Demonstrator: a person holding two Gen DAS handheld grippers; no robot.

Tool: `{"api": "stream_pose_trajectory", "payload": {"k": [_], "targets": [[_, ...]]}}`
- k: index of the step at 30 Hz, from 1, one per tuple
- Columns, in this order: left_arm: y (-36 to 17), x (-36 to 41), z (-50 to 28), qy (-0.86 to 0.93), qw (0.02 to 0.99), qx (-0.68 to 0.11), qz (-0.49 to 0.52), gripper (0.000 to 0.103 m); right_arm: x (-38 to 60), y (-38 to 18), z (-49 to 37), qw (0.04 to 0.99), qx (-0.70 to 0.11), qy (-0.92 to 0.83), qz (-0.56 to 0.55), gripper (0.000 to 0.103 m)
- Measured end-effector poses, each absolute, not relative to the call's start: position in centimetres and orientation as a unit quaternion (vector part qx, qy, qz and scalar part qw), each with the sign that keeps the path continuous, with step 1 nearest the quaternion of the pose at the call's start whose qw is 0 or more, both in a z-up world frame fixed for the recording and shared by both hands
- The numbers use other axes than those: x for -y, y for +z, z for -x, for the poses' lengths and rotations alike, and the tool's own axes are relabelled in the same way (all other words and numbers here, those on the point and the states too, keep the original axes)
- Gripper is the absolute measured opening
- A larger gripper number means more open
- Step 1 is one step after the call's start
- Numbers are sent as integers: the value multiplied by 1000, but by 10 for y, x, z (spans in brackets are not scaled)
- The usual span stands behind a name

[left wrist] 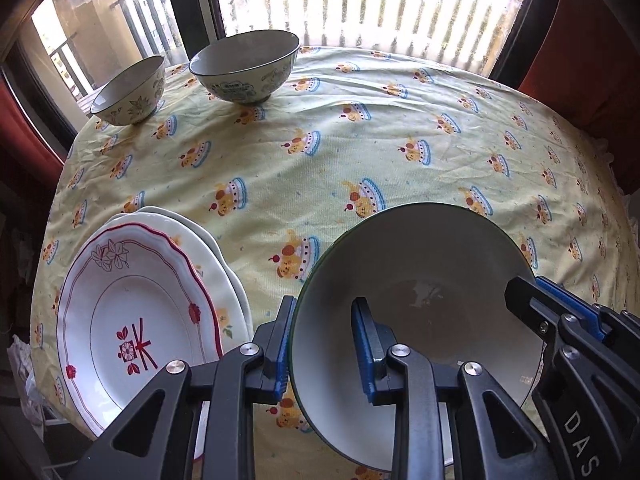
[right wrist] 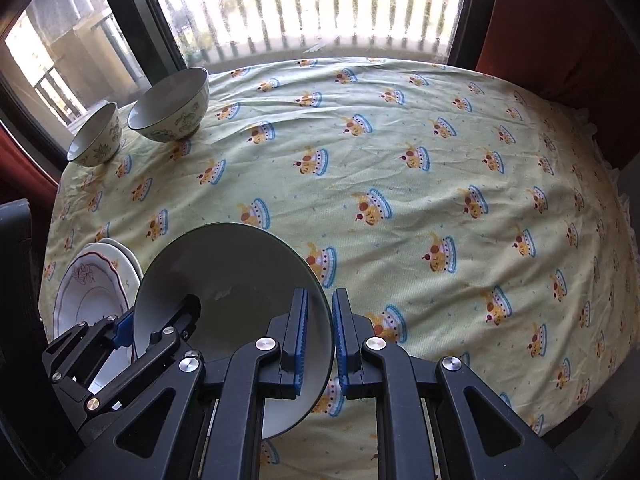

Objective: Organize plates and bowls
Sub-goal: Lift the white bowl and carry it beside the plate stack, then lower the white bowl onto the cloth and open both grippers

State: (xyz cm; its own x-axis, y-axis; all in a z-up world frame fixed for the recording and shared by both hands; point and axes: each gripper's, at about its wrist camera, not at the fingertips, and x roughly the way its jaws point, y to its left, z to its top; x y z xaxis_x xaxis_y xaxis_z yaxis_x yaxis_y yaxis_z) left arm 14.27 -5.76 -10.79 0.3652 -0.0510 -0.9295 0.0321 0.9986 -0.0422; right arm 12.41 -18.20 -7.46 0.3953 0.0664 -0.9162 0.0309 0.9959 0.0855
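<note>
Here, in the left wrist view, the left tongs [left wrist: 324,346] pinch the near-left rim of a large grey bowl [left wrist: 416,264] above the worktop [left wrist: 360,152] — stacked plates [left wrist: 132,312] lie just left, two patterned bowls [left wrist: 200,76] far back. In the right wrist view, the right tongs [right wrist: 320,338] pinch the same bowl's right rim — left tongs clamp its opposite edge.

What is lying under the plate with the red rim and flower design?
Under the red-rimmed plate lie at least two more cream plates, only their edges showing along its right side. Their centres are covered, so any pattern there cannot be seen.
</note>
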Motion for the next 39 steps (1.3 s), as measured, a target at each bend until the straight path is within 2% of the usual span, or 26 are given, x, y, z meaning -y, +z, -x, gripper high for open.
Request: {"api": "stream_pose_trajectory", "payload": {"k": [16, 18, 19, 21, 22, 23, 25, 26, 27, 29, 31, 35, 39], "targets": [[-117, 59, -110, 10, 817, -576, 28, 26, 189, -89, -100, 818, -572, 52, -15, 16], [-118, 57, -110, 12, 816, -576, 39, 28, 187, -88, -98, 822, -567, 53, -9, 16], [-118, 56, -111, 10, 816, -576, 46, 34, 186, -88, -99, 823, -565, 54, -10, 16], [-116, 54, -110, 8, 818, -573, 54, 36, 185, -88, -100, 822, -566, 59, -12, 19], [-113, 54, -109, 8, 821, -568, 51, 39, 185, -87, -101, 822, -566, 58, -14, 19], [-110, 55, -109, 9, 824, -565, 45, 47, 185, -87, -101, 823, -565, 59, -17, 19], [-106, 55, -107, 9, 828, -560, 39, 59, 185, -86, -101, 823, -564, 64, -24, 25], [-103, 54, -107, 14, 830, -556, 36, 60, 185, -85, -102, 823, -564, 65, -26, 33], [-101, 52, -106, 16, 831, -555, 35, 61, 185, -84, -102, 824, -563, 63, -26, 37], [-97, 46, -106, 26, 831, -554, 33, 69, 185, -81, -101, 827, -559, 55, -20, 51], [-92, 39, -104, 35, 832, -553, 36, 74, 184, -76, -101, 830, -555, 56, -15, 57], [-84, 26, -106, 40, 830, -555, 48, 79, 184, -67, -103, 831, -552, 66, -31, 66], [-84, 13, -115, 29, 826, -561, 48, 81, 179, -63, -108, 827, -557, 68, -44, 69]]}}
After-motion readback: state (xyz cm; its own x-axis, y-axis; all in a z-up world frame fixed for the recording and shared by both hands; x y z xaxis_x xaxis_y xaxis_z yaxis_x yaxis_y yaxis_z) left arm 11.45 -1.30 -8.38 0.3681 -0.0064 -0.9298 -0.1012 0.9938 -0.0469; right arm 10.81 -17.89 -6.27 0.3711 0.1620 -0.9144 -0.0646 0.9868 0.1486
